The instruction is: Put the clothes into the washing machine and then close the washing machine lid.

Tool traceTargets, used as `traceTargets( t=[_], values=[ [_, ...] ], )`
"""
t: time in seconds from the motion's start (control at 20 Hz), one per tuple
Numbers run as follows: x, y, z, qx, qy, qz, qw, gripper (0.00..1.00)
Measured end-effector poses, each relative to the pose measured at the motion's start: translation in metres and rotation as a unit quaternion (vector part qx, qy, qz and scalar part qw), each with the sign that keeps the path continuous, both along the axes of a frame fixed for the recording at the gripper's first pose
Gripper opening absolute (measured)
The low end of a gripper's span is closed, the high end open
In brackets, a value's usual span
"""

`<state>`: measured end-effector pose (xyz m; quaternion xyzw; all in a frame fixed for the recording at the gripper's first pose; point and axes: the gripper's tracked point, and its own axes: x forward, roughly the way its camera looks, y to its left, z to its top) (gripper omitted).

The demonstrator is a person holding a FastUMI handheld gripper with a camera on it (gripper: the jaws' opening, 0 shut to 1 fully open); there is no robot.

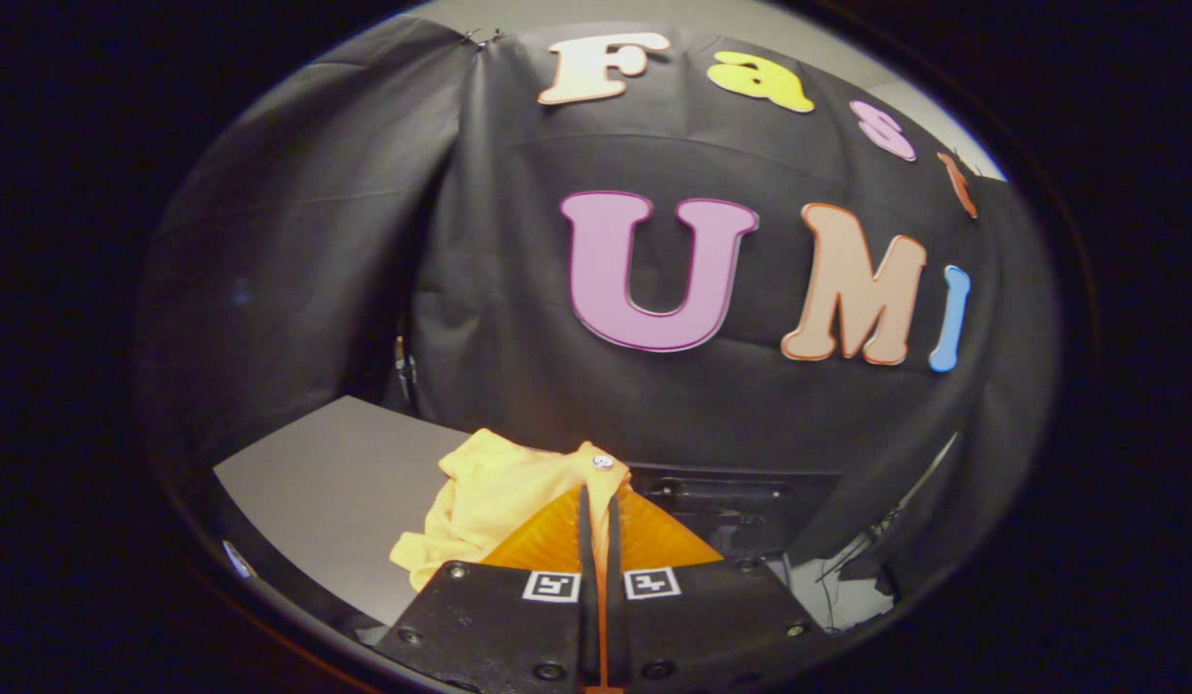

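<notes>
A yellow garment (485,501) bunches just ahead of my gripper (597,501) and droops to the left of the fingers above the grey tabletop (326,482). The two orange fingers (547,542) stand nearly together, with a thin strip of the yellow cloth pinched between their tips. A small round tag on the garment shows right above the fingertips. Beyond the right finger sits a dark box-like machine (740,506) against the black cloth wall; I cannot tell how its lid stands.
The black cloth wall (480,289) closes off the back and both sides. The grey tabletop stretches out to the left of the garment. Cables and a pale surface (846,588) lie to the right of the dark machine.
</notes>
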<state>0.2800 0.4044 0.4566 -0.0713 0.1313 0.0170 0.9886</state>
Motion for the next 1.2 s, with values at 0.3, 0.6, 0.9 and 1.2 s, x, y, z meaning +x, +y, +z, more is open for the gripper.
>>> traceTargets(
  t=[0.3,0.6,0.9,1.2],
  values=[
    [-0.009,-0.007,0.025,-0.009,-0.014,-0.06,0.998,0.03],
    [-0.005,0.003,0.021,0.018,-0.032,-0.098,0.995,0.22],
    [-0.002,-0.006,0.017,0.0,-0.028,-0.095,0.995,0.35],
    [0.011,-0.003,0.012,-0.006,-0.029,-0.093,0.995,0.47]
  ],
)
